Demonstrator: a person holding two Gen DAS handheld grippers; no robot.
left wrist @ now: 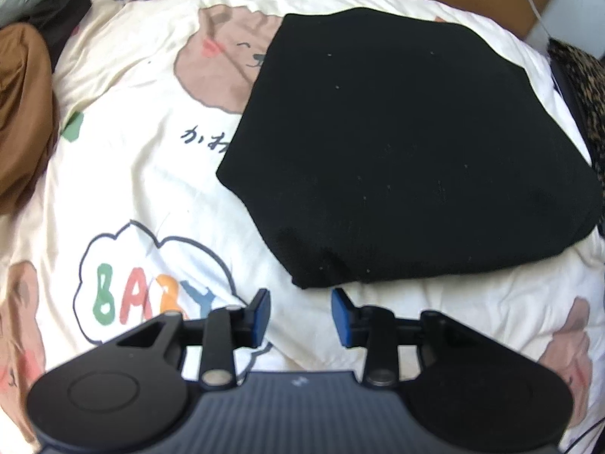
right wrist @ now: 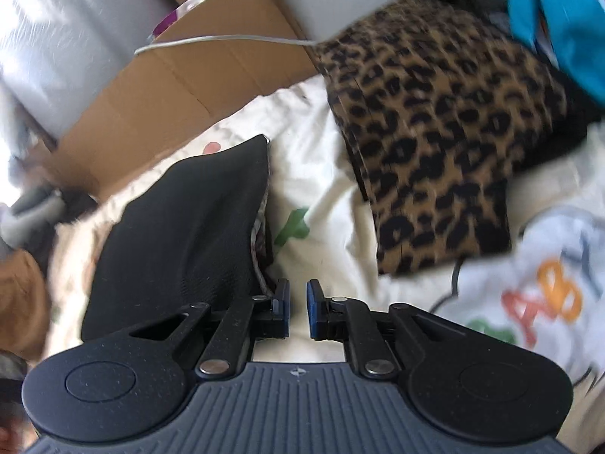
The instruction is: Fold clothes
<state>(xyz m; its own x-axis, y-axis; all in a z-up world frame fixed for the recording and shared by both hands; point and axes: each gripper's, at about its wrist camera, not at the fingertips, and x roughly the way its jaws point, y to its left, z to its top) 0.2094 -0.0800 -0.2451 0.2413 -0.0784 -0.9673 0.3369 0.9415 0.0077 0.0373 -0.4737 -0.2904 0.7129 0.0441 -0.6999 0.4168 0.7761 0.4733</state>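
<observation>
A black garment (left wrist: 397, 143) lies folded into a compact block on the cream cartoon-print bed sheet (left wrist: 151, 174). My left gripper (left wrist: 301, 314) hovers just short of its near corner, pointing steeply down, open, with nothing between its blue pads. In the right wrist view the same black garment (right wrist: 181, 234) lies to the left of my right gripper (right wrist: 298, 310). Its left finger (right wrist: 281, 302) is right beside the fold's edge. The right jaws stand only a narrow gap apart, with bare sheet showing between them and no cloth held.
A leopard-print garment (right wrist: 435, 132) lies folded to the right of the black one, with blue fabric (right wrist: 559, 19) beyond it. Brown cloth (left wrist: 22, 113) is heaped at the sheet's left edge. Cardboard (right wrist: 181, 87) and a white cable (right wrist: 227, 39) border the far side.
</observation>
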